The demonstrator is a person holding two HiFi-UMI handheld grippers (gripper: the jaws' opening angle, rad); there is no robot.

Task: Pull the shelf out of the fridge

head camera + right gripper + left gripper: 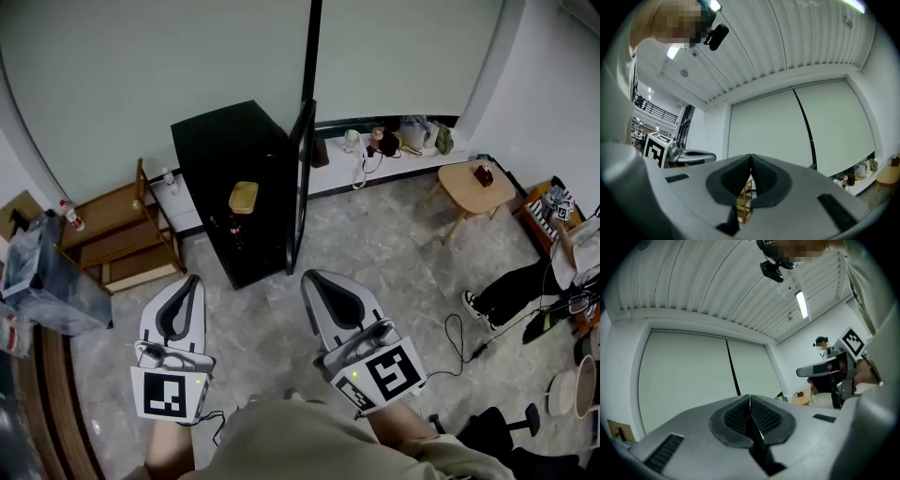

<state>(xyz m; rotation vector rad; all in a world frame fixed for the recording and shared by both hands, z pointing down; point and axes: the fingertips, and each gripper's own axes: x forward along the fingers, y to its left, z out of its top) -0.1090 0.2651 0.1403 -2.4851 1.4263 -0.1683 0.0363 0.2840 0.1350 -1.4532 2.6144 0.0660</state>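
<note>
Left gripper [190, 284] and right gripper [313, 281] level, side by side, fingers together.

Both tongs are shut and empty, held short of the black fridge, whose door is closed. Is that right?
No: the fridge has its door open, as the head view shows. The rest holds: the left tongs and right tongs are shut, empty and short of the fridge.

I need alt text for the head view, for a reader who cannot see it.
Two handheld grippers, the left gripper and the right gripper, fingers shut and empty, point toward a black fridge whose door stands open, across a grey floor.
</note>
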